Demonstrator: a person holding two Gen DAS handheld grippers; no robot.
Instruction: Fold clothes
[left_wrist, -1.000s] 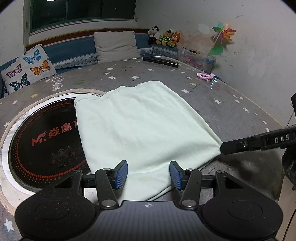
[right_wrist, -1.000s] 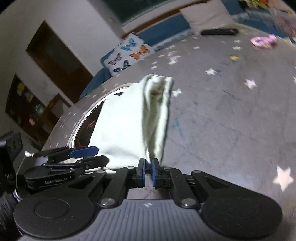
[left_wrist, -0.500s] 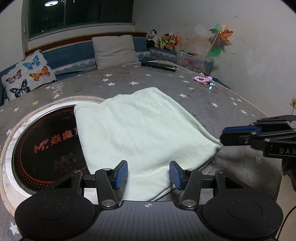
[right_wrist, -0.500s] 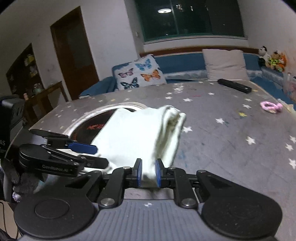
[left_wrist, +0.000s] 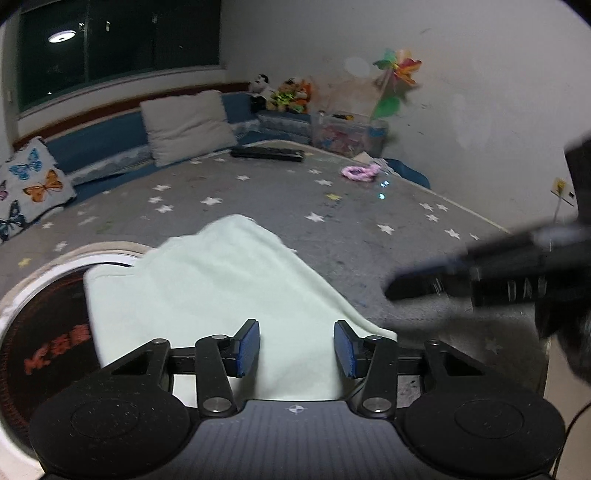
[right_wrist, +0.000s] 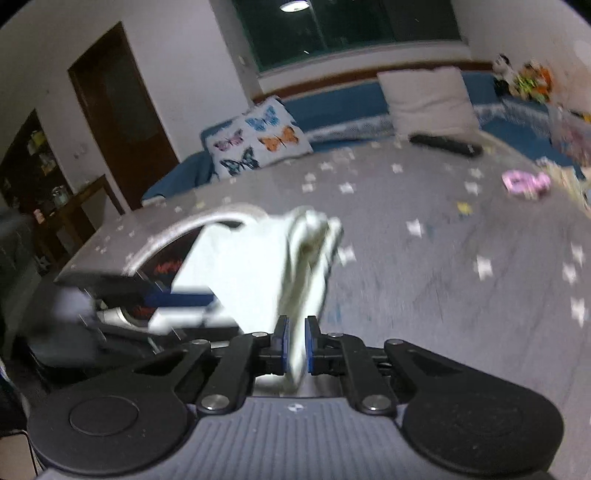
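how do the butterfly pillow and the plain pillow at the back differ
The butterfly pillow is white, printed with blue, orange and dark butterflies; the plain pillow is solid beige. The butterfly pillow sits further left on the blue bench, nearer the door; the plain one sits right, nearer the stuffed toys. Both lean upright behind the star-patterned table.

Since a second ago we have raised the left gripper (left_wrist: 296, 349), so the folded pale green cloth (left_wrist: 221, 291) now sits lower in the left wrist frame and more of the far wall shows. Our right gripper (left_wrist: 461, 275), which pinched the cloth's corner at lower right of that frame, now hangs blurred at right, apart from the cloth there. In the right wrist view its pads (right_wrist: 283, 341) have parted slightly, with a strip of cloth between them.
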